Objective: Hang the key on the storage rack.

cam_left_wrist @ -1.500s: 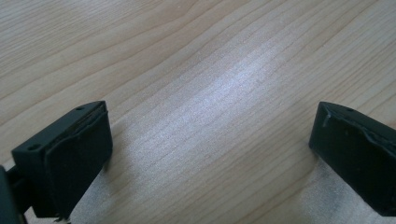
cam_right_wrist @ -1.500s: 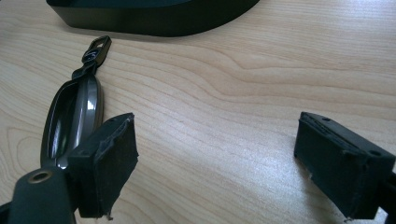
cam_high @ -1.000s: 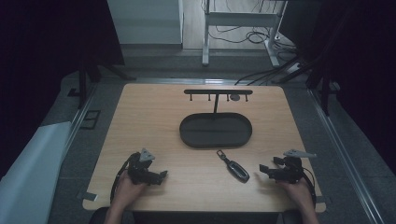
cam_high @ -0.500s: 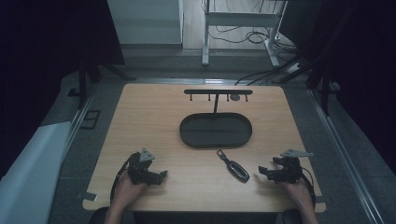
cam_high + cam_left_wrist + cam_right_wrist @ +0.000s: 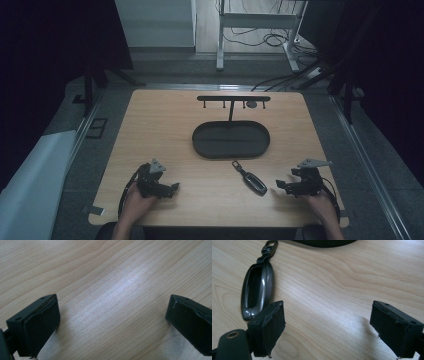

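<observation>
The right gripper (image 5: 292,186) rests at the lower right of the high view, jaws spread wide and empty. Just beside it, toward the centre, lies the key fob (image 5: 251,179): a dark, glossy oval shell with a small metal loop at one end. It looks light, rigid and slick, so gripping across its narrow sides seems safest. The left gripper (image 5: 162,189), lower left, is also wide apart over bare, pale, grained wooden table (image 5: 160,130). Above the fob sit a matte black oval tray (image 5: 231,140) and a hook rack (image 5: 233,99).

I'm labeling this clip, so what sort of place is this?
Probably a lab or recording workspace: a bare wooden table on a dark floor, loose cables behind it, and a staged key fob beside a black tray.
</observation>
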A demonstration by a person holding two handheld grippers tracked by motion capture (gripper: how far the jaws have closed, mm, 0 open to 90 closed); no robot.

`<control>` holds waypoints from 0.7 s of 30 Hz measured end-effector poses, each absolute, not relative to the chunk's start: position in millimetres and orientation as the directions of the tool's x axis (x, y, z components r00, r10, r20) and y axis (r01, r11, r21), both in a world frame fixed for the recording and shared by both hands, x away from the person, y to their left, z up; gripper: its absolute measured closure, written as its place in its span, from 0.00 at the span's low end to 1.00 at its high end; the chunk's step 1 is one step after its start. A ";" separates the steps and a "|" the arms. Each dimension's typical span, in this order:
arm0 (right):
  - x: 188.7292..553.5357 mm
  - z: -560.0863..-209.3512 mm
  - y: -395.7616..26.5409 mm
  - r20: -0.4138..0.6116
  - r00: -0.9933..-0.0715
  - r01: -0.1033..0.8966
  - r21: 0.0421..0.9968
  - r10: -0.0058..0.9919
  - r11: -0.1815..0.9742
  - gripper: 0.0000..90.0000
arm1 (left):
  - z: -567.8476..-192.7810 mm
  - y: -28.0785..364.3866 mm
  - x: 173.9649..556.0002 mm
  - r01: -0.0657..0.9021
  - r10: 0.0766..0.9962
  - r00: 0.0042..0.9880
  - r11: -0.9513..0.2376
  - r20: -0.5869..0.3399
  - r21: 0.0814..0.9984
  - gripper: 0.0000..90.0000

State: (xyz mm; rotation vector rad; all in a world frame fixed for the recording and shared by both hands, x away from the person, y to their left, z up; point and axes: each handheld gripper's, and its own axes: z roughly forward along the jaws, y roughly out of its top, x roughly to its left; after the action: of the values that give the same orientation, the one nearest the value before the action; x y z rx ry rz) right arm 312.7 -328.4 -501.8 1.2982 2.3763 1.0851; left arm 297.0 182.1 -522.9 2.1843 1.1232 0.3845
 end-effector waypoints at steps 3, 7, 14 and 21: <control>313.0 -499.9 -325.4 0.142 -0.593 0.638 0.684 0.793 0.354 0.12 | -522.9 182.1 296.9 0.618 0.806 0.591 -0.426 -0.032 0.661 0.00; 313.2 -498.3 -319.8 0.126 -0.610 0.650 0.645 0.782 0.403 0.10 | -522.9 182.0 296.9 0.618 0.807 0.590 -0.426 -0.032 0.661 0.00; 314.2 -497.0 -312.7 0.110 -0.631 0.652 0.612 0.768 0.448 0.09 | -523.0 181.9 296.8 0.618 0.807 0.589 -0.424 -0.032 0.662 0.00; 318.6 -494.2 -302.7 0.105 -0.651 0.657 0.574 0.752 0.488 0.06 | -523.0 181.8 296.8 0.618 0.808 0.589 -0.424 -0.033 0.662 0.00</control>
State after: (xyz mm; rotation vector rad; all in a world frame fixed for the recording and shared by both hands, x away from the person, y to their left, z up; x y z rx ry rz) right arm 318.6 -302.7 -494.2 1.2268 2.5687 0.8846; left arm 296.8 181.8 -523.0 2.1806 1.1264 0.3858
